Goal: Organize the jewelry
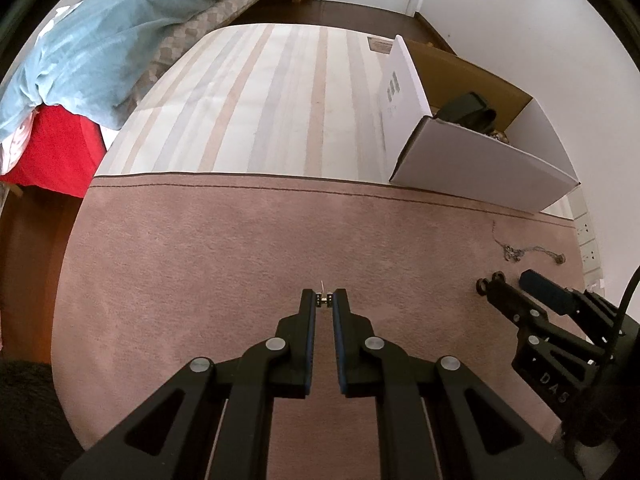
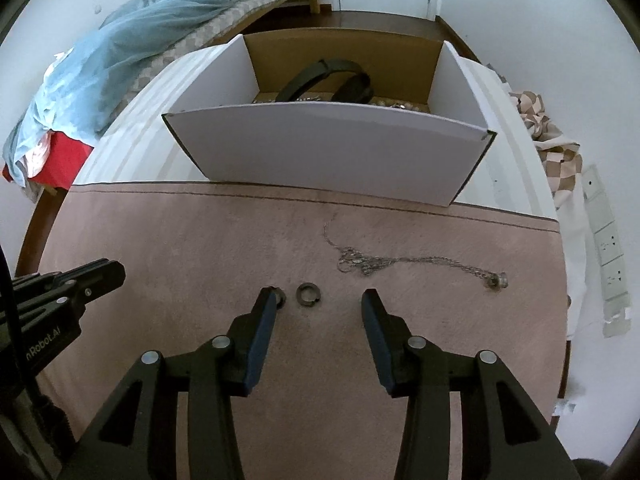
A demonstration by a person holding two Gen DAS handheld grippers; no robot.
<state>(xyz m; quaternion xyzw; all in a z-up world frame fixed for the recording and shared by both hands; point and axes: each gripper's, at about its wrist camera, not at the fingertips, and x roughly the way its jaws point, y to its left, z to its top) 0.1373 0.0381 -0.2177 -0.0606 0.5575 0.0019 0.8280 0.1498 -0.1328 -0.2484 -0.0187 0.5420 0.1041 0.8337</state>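
My left gripper (image 1: pixel 324 300) is shut on a small stud earring (image 1: pixel 323 299) with dark square stones, held just above the pink mat (image 1: pixel 200 264). My right gripper (image 2: pixel 320 300) is open over the mat. A dark ring (image 2: pixel 306 294) lies between its fingertips, and a second ring (image 2: pixel 281 295) sits against the left fingertip. A silver chain necklace (image 2: pixel 404 263) lies to the right on the mat; it also shows in the left wrist view (image 1: pixel 520 251). The white cardboard box (image 2: pixel 328 148) behind holds jewelry and dark bands.
The mat (image 2: pixel 200 240) lies on a striped table (image 1: pixel 280 100). The box (image 1: pixel 480 168) stands at the table's right. A bed with a blue blanket (image 1: pixel 88 40) is at the left. Wall sockets (image 2: pixel 608 248) are at the right. The left gripper's body (image 2: pixel 60 292) shows in the right view.
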